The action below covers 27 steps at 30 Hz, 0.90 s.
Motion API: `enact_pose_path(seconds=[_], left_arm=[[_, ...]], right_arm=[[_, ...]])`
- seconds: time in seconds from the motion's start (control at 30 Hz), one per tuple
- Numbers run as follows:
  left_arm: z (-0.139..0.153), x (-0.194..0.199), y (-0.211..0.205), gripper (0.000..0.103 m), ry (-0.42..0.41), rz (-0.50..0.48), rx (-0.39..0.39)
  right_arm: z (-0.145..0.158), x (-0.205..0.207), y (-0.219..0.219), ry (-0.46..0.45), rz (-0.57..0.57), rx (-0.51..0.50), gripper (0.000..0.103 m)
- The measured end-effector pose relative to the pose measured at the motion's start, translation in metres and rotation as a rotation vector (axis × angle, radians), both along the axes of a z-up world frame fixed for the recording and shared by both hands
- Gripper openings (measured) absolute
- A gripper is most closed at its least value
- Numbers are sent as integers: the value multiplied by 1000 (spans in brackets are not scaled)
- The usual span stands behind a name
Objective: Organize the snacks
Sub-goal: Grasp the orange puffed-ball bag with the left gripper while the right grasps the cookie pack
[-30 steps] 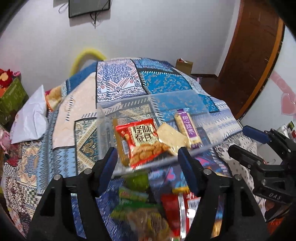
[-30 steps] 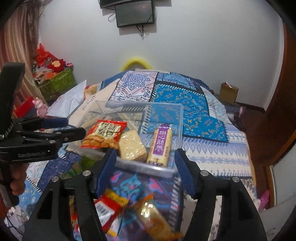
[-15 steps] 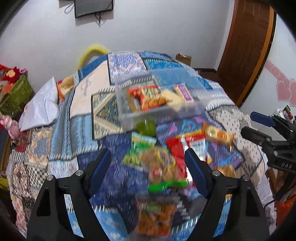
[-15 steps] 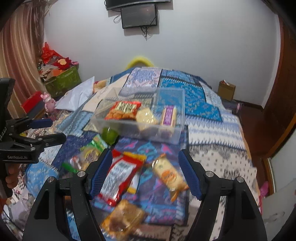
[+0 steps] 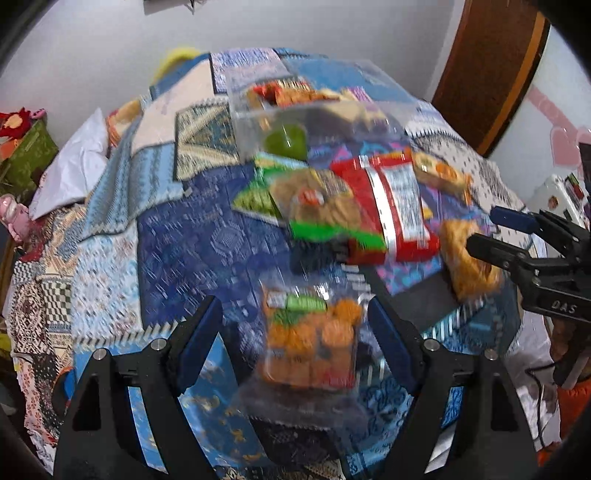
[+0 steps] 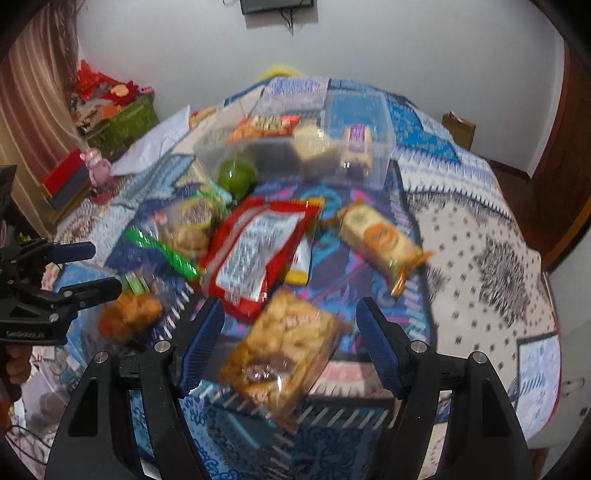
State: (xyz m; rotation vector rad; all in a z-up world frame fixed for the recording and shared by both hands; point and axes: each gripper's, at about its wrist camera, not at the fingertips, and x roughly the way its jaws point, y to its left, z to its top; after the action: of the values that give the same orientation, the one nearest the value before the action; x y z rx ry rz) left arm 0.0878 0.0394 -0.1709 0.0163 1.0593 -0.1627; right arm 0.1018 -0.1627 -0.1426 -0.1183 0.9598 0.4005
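Crinkly plastic snack packets lie on the patterned bed quilt [image 5: 177,236]. Each hand-held gripper (left [image 5: 295,332], right [image 6: 290,332]) gapes, blue ribbed pads straddling a clear packet [image 5: 312,339] [image 6: 280,350] without touching; both widened just now.

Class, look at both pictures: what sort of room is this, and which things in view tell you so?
Most likely a bedroom: a bed under a patchwork quilt, a white pillow at its side, and a wall-mounted screen above.

Snack packets [image 6: 255,247] lie before the box [image 6: 295,155] on the bed [image 6: 480,240].
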Motion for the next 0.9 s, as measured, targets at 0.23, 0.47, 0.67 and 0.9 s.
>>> enact_pose_path(seconds=[0.23,0.47,0.67,0.9], left_arm=[[-27,-7,-3,81,69,-18,-35],[-47,-4,-1,81,122,20,-45],[-48,-3,11,63,83,75,-76],[-37,-6,19,56,39,100,-72]], right_arm=[[-17,-1,4,43,0,-23,71],[-18,-1,-4,50,-5,5,71],[-19,-1,-9,54,-2,21,55],[-13,-1,-15,34,-20,31,50]])
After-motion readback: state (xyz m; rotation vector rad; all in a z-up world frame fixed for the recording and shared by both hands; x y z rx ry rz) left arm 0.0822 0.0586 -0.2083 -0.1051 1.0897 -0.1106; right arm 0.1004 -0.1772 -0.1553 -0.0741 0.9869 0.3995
